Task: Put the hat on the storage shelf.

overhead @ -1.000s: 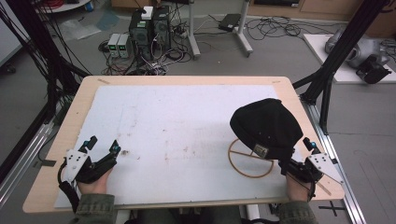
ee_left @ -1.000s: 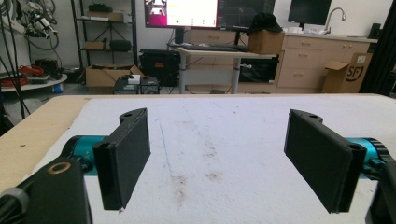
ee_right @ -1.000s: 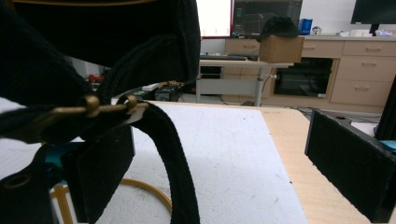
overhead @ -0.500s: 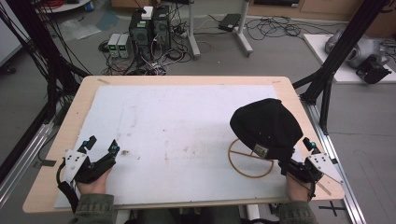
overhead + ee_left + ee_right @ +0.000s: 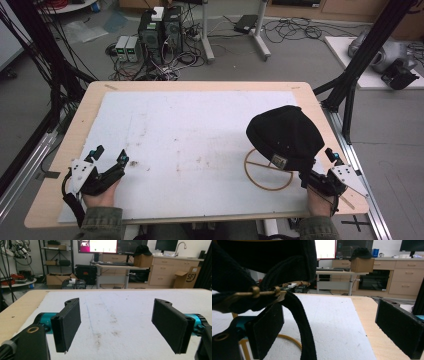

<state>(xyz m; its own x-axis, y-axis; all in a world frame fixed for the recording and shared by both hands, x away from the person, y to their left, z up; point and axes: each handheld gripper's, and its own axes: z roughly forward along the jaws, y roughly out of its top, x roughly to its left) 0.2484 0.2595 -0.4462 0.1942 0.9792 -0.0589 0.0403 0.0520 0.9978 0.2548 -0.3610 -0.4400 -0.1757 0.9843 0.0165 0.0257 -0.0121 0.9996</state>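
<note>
Black cap on a wire stand, grippers waiting

The black fabric cap [image 5: 286, 136] sits atop the round brass wire stand [image 5: 268, 175]; right gripper [image 5: 320, 172] just beside it, jaws released, strap dangling between; left gripper [image 5: 107, 161] far off, released.

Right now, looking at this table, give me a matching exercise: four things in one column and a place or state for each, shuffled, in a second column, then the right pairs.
Things:
1. black cap
2. wire stand
3. left gripper
4. right gripper

Places or states:
A. jaws wide open over bare white mat, nothing between them
B. ring-shaped base lying on the mat under the cap
C. perched on the stand at the table's right side
D. jaws open, the cap's strap hanging between them

Pairs: 1-C, 2-B, 3-A, 4-D
</note>
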